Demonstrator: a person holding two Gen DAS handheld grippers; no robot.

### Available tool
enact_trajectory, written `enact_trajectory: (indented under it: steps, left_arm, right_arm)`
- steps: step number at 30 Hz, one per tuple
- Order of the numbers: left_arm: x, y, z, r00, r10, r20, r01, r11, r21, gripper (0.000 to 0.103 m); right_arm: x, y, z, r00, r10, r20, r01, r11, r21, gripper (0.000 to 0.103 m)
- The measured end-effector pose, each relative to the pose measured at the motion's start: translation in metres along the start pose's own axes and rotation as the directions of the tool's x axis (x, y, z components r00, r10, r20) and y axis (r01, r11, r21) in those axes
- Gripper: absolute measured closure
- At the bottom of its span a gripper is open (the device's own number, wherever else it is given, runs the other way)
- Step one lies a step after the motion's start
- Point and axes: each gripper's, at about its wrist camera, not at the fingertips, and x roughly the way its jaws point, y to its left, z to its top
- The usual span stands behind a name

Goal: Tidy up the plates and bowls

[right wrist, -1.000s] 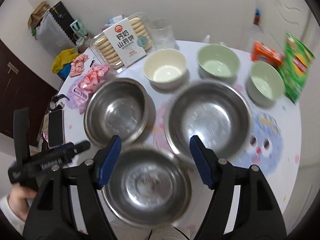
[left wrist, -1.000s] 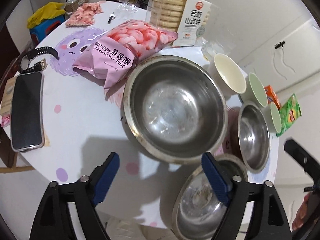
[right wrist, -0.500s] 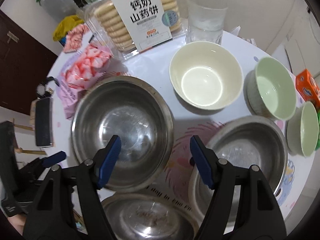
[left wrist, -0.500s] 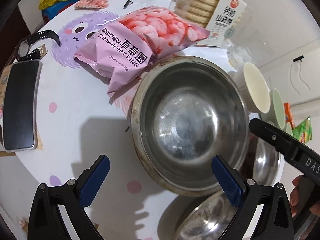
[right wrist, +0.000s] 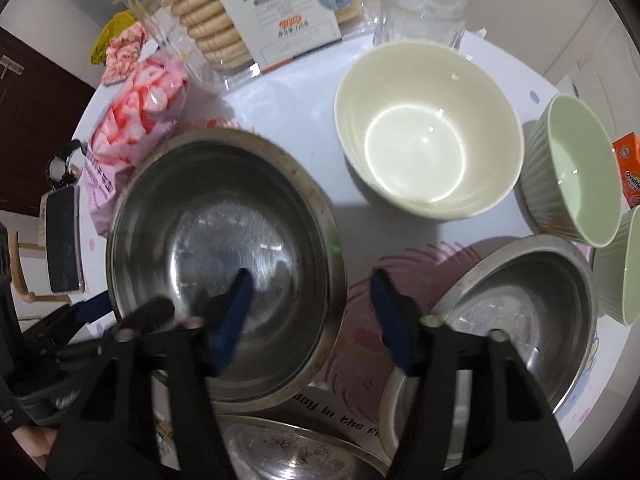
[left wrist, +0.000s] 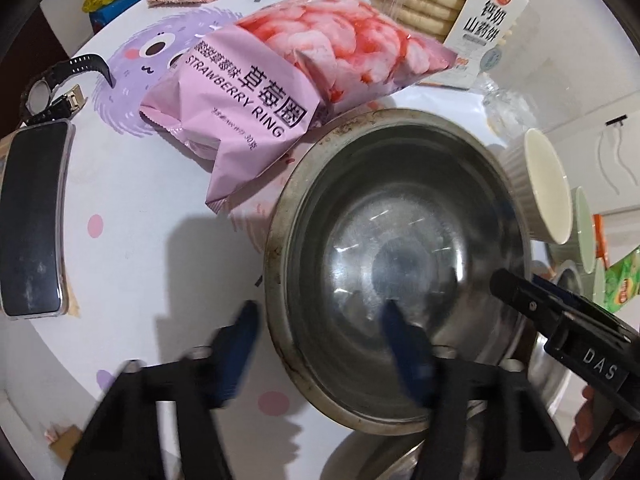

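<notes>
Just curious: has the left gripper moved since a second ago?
Yes. The left gripper has come in over the steel bowl's near rim, its jaws closing astride it.

The desk point(left wrist: 132, 208) is white, printed with pink dots and a fuzzy purple monster. On it, a pink snack bag point(left wrist: 280, 92) shows red-and-white rings and black lettering, beside a dull silver steel bowl point(left wrist: 396, 264) with a brown-stained rim. A cream bowl point(right wrist: 428, 128) and a ribbed pale green bowl point(right wrist: 576, 168) sit near an orange box point(right wrist: 630, 168); the claw pads are dark blue.
</notes>
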Motion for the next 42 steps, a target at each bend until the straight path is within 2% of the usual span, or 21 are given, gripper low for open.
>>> enact_trajectory:
  steps: [2, 3, 5, 6, 8, 10, 19, 26, 34, 42]
  left_arm:
    - [0.005, 0.000, 0.001, 1.000, -0.005, -0.016, 0.005, 1.000, -0.004, 0.069]
    - [0.006, 0.001, 0.001, 1.000, 0.001, -0.016, -0.001, 1.000, -0.009, 0.072]
    - [0.006, 0.005, 0.002, 1.000, 0.004, -0.009, -0.004, 1.000, -0.021, 0.086]
    - [0.006, 0.010, 0.003, 1.000, 0.002, -0.012, -0.003, 1.000, -0.030, 0.089]
    - [0.006, 0.017, 0.004, 0.999, -0.036, -0.015, 0.035, 0.998, -0.050, 0.090]
    - [0.004, 0.016, 0.003, 0.999, -0.041, -0.006, 0.041, 0.998, -0.041, 0.091]
    - [-0.023, 0.013, 0.004, 0.998, -0.058, 0.037, 0.059, 0.998, -0.018, 0.092]
    - [-0.068, 0.001, -0.006, 0.993, -0.076, 0.090, 0.071, 0.995, 0.066, 0.092]
    - [-0.100, -0.032, -0.035, 0.991, -0.107, 0.081, 0.089, 0.975, 0.204, 0.092]
    - [-0.092, -0.041, -0.091, 0.997, -0.073, 0.018, 0.064, 0.950, 0.306, 0.092]
  right_arm:
    - [0.005, 0.001, -0.002, 1.000, 0.001, -0.024, -0.001, 1.000, -0.016, 0.067]
    - [0.006, 0.001, -0.003, 1.000, -0.009, -0.027, 0.008, 1.000, -0.022, 0.069]
    - [0.006, 0.001, -0.004, 1.000, -0.021, -0.022, 0.020, 0.999, -0.027, 0.074]
    - [0.005, -0.001, -0.005, 0.999, -0.027, -0.019, 0.026, 0.999, -0.025, 0.079]
    - [0.005, -0.005, -0.005, 0.999, -0.043, -0.017, 0.042, 0.999, -0.017, 0.087]
    - [0.004, -0.009, -0.006, 1.000, -0.017, -0.023, 0.017, 1.000, 0.002, 0.087]
    - [-0.012, -0.005, -0.014, 1.000, -0.021, 0.016, 0.020, 1.000, 0.020, 0.087]
    - [-0.054, -0.005, -0.032, 0.996, -0.001, 0.090, -0.005, 0.998, 0.066, 0.088]
    - [-0.110, -0.021, -0.089, 0.988, -0.020, 0.155, -0.006, 0.986, 0.168, 0.088]
    - [-0.116, -0.024, -0.159, 0.990, -0.037, 0.136, 0.004, 0.972, 0.236, 0.087]
